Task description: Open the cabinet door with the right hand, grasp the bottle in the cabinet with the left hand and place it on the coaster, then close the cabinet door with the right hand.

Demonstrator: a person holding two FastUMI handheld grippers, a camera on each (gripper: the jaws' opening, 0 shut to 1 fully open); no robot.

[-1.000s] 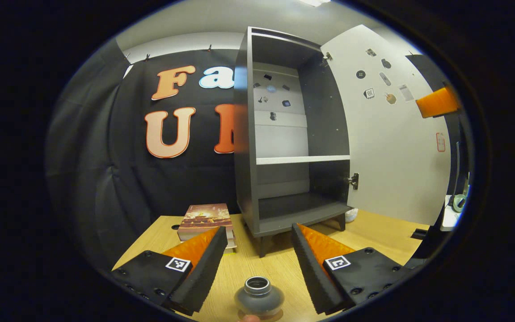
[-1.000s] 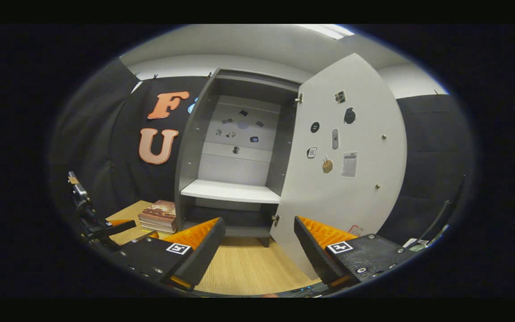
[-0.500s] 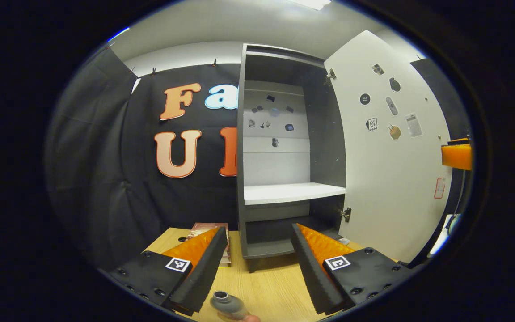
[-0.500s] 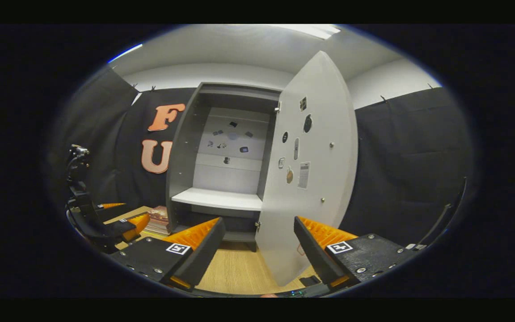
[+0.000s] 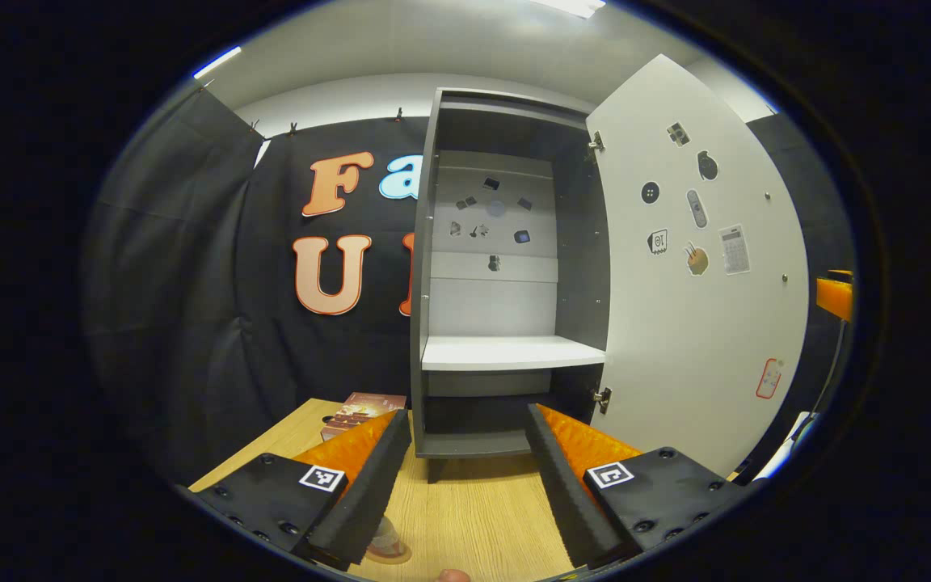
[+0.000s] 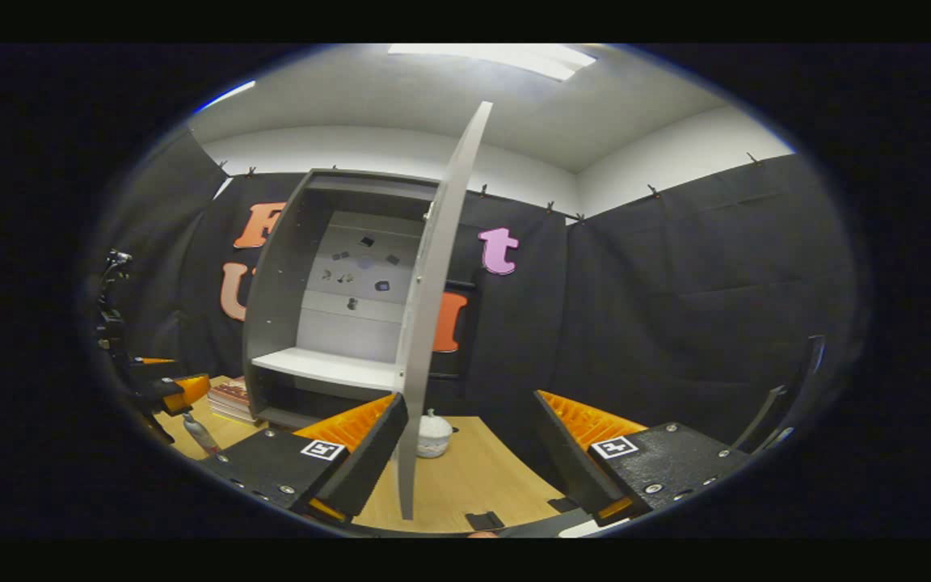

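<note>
The grey cabinet [image 5: 506,267] stands open, and its white door [image 5: 700,267] is swung out to the right. My left gripper [image 5: 466,427] is open with nothing between its fingers. The small grey bottle [image 5: 385,535] stands on the coaster [image 5: 395,555] by the left finger, mostly hidden behind it. In the right gripper view, the door [image 6: 433,307] is edge-on just ahead of my open right gripper [image 6: 467,402], whose left finger is close to its edge. The bottle [image 6: 198,434] stands far left on the table, below the left gripper [image 6: 168,388].
A stack of books [image 5: 360,404] lies on the wooden table [image 5: 482,517] left of the cabinet. A white jar [image 6: 434,435] sits on the table behind the door. A white shelf [image 5: 510,352] divides the cabinet. My right gripper's orange finger [image 5: 835,296] shows past the door.
The left gripper has drawn back and up from the bottle, which now sits low beside its left finger. The right gripper has swung rightward, so the door now appears edge-on.
</note>
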